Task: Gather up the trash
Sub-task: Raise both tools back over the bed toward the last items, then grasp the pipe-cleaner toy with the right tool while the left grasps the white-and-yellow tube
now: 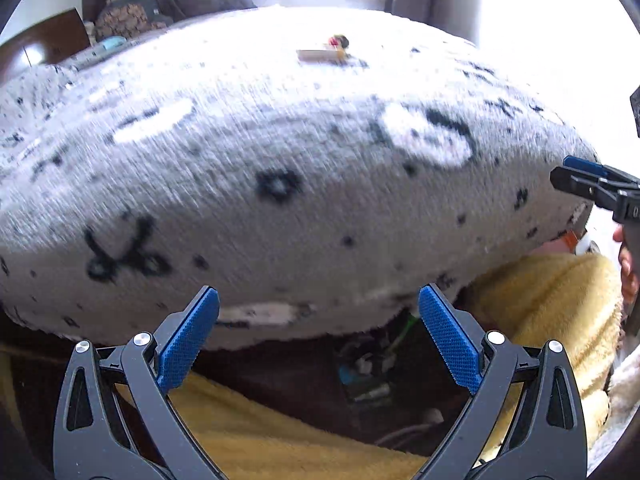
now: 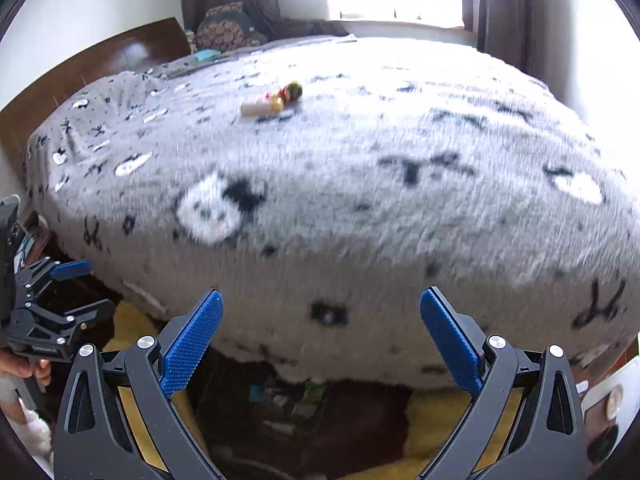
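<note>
On the grey blanket [image 2: 360, 184] lies trash [image 2: 272, 101] (no legible label); both grippers [image 1: 319, 340] [image 2: 320, 344] gape empty.

Left gripper [image 1: 319, 334] – black plastic arms with triangular cut-outs, silver round screws at the pivots, blue knurled pads [image 1: 188, 344] on the fingers. Right gripper [image 2: 321, 338] – same build: black frame, silver screws, blue textured pads [image 2: 450, 342]. Small white lettering on the left gripper's body, at 9 o'clock in the right wrist view, unreadable.

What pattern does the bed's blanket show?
The blanket is grey with black marks and white patches; clearest in the right wrist view.
</note>
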`<state>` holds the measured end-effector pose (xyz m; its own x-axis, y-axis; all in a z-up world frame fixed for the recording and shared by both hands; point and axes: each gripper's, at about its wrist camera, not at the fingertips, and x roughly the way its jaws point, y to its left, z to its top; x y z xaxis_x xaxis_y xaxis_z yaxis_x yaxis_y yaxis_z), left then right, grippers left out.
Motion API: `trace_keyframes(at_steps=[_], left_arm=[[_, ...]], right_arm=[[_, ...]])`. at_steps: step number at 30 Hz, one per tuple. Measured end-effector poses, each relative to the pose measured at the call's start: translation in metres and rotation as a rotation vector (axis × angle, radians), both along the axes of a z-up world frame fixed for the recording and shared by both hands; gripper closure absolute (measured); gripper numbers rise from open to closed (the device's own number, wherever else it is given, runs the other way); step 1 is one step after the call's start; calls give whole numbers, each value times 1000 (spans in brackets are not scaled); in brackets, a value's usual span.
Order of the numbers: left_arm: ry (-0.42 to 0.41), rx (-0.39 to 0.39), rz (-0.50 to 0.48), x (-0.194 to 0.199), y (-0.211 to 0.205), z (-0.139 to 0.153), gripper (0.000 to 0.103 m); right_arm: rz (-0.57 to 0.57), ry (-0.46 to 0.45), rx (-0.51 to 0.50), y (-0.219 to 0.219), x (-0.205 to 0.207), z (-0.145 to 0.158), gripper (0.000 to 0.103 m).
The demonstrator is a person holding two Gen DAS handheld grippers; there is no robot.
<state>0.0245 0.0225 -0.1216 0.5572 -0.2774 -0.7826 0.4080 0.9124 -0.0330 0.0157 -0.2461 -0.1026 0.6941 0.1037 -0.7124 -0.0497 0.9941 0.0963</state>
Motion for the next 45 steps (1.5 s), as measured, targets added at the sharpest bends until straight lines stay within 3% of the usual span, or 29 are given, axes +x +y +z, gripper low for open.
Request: trace_keyframes(at_steps=[5, 15, 21, 31, 35, 37, 40, 45], left_arm=[[-45, 7, 26, 24, 5, 14, 8], [-66, 60, 76, 106, -5, 11, 8], [-72, 35, 86, 148, -13, 19, 8], [-84, 26, 61, 188, -38, 30, 8], [-84, 15, 49, 192, -45, 31, 8], [-83, 16, 46, 195, -49, 30, 8], [-77, 20, 42, 199, -55, 28, 8], [-71, 30, 37, 207, -68, 26, 8]], right_arm=[[5, -1, 15, -4, 38, 9, 4], [19, 28, -15, 23, 138, 7, 4], [-6, 32, 47, 39, 210, 13, 4], [-81, 101, 128, 58, 316, 10, 4], [-94, 127, 137, 63, 336, 3, 5], [-87, 145, 132, 67, 342, -2, 10], [-81, 150, 77, 72, 349, -6, 38], [-60, 117, 62, 61, 346, 2, 45]])
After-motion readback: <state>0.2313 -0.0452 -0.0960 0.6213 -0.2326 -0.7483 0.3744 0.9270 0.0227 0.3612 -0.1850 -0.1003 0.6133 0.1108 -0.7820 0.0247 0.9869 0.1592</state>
